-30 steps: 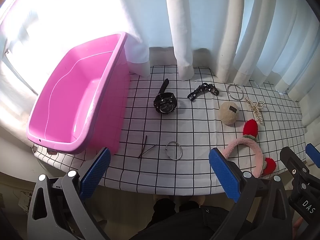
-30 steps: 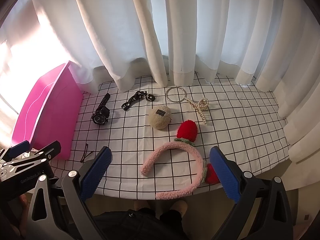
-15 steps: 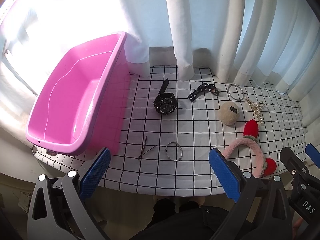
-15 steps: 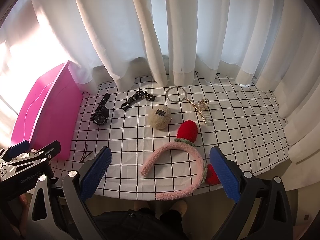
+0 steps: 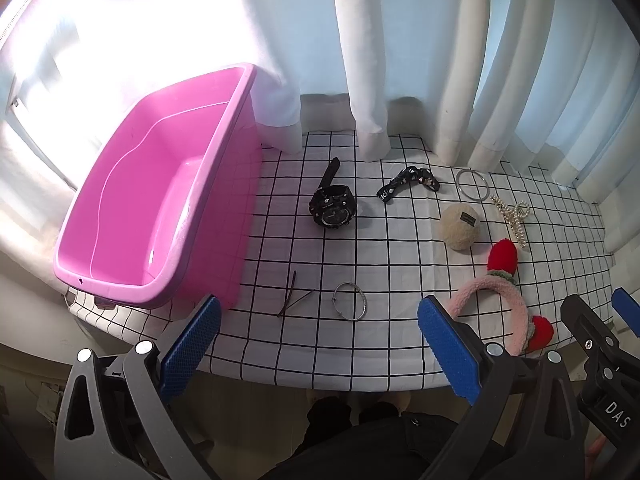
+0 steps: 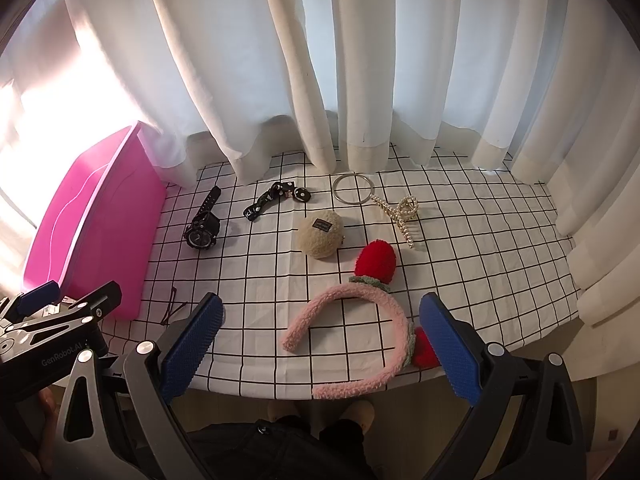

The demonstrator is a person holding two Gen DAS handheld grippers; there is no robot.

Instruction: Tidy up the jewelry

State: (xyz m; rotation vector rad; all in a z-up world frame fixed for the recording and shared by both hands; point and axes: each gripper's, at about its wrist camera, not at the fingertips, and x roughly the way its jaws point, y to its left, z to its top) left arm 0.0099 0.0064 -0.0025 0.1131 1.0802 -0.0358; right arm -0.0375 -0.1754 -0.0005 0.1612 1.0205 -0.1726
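Note:
Jewelry lies on a white grid-pattern tablecloth [image 5: 400,280]. A black watch [image 5: 333,209] [image 6: 203,230], a black scrunchie band [image 5: 406,181] [image 6: 274,196], a silver bangle [image 5: 472,185] [image 6: 353,189], a pearl hair claw [image 5: 513,217] [image 6: 404,216], a beige fluffy clip [image 5: 460,227] [image 6: 321,235], a pink headband with red strawberries [image 5: 504,304] [image 6: 368,320], a small silver ring bracelet [image 5: 350,301] and a dark hairpin [image 5: 294,296] [image 6: 172,310]. My left gripper [image 5: 320,348] and right gripper [image 6: 326,350] are open and empty at the front edge.
An empty pink plastic tub [image 5: 148,216] [image 6: 86,224] stands at the table's left end. White curtains [image 6: 320,80] hang along the back and right side. The table's front edge [image 5: 320,380] lies just beyond both grippers.

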